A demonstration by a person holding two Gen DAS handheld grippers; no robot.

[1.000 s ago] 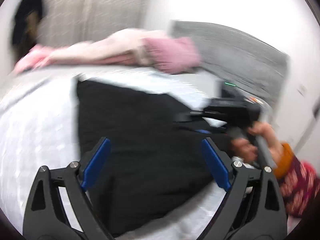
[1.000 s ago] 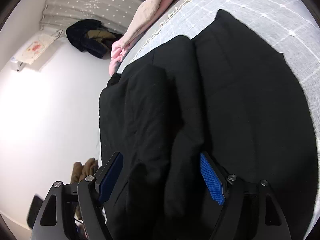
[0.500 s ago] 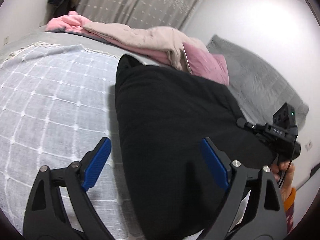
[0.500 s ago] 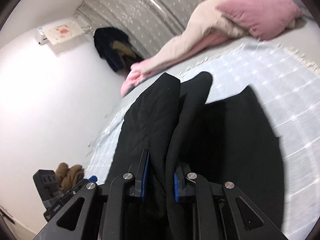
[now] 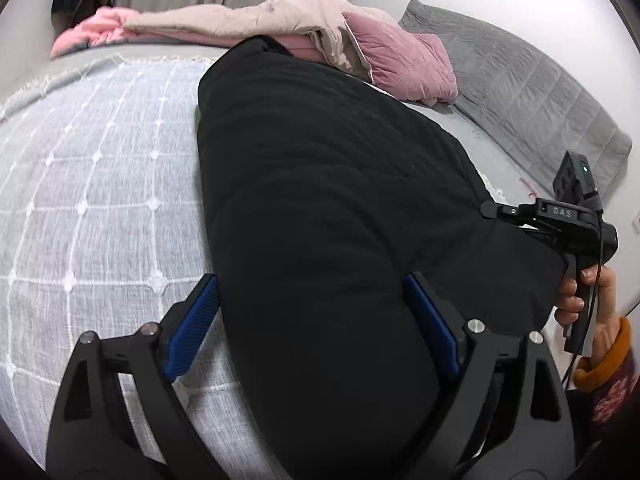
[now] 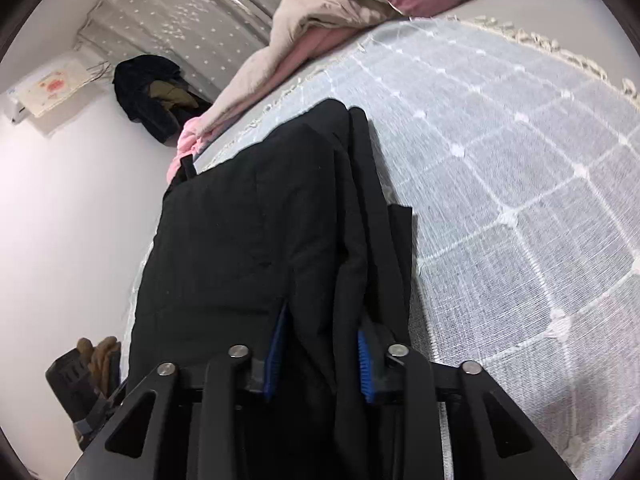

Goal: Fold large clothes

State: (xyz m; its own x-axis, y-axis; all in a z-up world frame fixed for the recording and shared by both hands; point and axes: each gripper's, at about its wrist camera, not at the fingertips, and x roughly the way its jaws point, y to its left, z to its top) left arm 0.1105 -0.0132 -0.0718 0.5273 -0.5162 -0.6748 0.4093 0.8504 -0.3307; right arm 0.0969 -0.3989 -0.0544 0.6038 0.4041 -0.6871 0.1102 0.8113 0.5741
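Note:
A large black garment (image 5: 328, 208) lies lengthwise on the bed's grey checked cover (image 5: 92, 184). My left gripper (image 5: 312, 320) is open, its blue-padded fingers (image 5: 192, 320) standing either side of the garment's near end. My right gripper (image 6: 320, 356) is shut on a thick folded edge of the black garment (image 6: 248, 240) and holds it raised off the cover. The right gripper also shows in the left wrist view (image 5: 560, 220), held by a hand at the garment's right edge.
A pink and beige duvet (image 5: 288, 28) and a pink pillow (image 5: 404, 56) lie along the far side of the bed. A grey quilted headboard (image 5: 520, 96) stands at the right. Dark clothes (image 6: 152, 92) hang by the curtain. The checked cover (image 6: 520, 184) spreads right of the garment.
My right gripper closed on the garment's folded edge and lifted it, drawing the fold over. My left gripper swung over the bed and came nearer the garment's near end, still open.

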